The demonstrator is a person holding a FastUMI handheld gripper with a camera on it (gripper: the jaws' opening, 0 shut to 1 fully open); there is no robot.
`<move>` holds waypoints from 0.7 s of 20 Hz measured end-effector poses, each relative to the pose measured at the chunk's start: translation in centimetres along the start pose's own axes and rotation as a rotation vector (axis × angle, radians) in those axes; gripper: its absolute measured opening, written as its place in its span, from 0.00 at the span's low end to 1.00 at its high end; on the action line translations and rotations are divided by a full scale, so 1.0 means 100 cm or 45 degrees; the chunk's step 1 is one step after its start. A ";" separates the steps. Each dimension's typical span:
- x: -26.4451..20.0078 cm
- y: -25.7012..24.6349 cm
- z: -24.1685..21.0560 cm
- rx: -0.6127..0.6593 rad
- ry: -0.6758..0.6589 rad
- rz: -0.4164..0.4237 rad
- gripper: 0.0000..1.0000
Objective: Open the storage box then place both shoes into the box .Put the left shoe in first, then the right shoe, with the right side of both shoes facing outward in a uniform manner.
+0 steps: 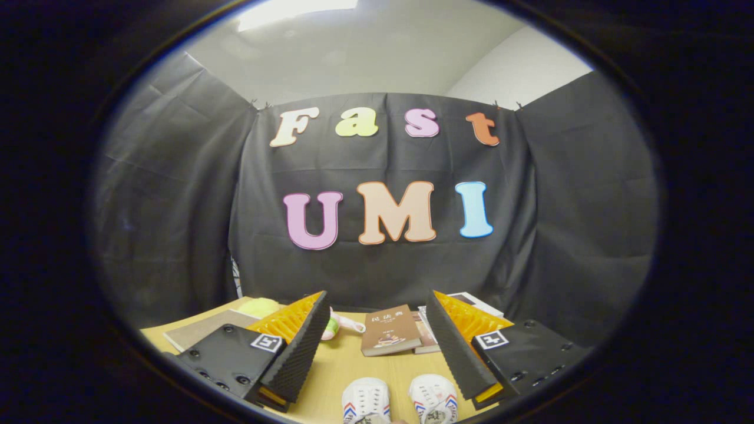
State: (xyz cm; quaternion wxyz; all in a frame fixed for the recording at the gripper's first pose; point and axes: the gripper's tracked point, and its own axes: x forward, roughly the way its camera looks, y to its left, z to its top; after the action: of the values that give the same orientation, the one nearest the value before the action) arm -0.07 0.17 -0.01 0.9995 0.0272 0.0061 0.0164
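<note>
I am holding my gripper (377,347) above a wooden table (347,371), its two fingers (300,347) spread wide apart and gripping nothing. Two white shoes (400,400) are sitting side by side on the table, toes pointing away from me, low between the fingers. Beyond them a brown book (390,337) is lying flat, touching other books (465,306) behind it. A pale green soft toy (333,325) is resting beyond the left finger.
</note>
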 end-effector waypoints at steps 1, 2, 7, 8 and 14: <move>0.000 0.001 -0.003 0.017 0.011 0.010 1.00; 0.000 0.003 -0.006 0.037 0.026 0.020 1.00; 0.001 0.020 -0.028 0.206 0.141 0.131 1.00; 0.001 0.023 -0.034 0.247 0.170 0.156 1.00; 0.009 0.023 -0.069 0.486 0.332 0.205 1.00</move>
State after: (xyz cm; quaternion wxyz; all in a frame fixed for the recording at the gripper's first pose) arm 0.66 2.88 -6.74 0.9624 0.2137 0.1361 0.0978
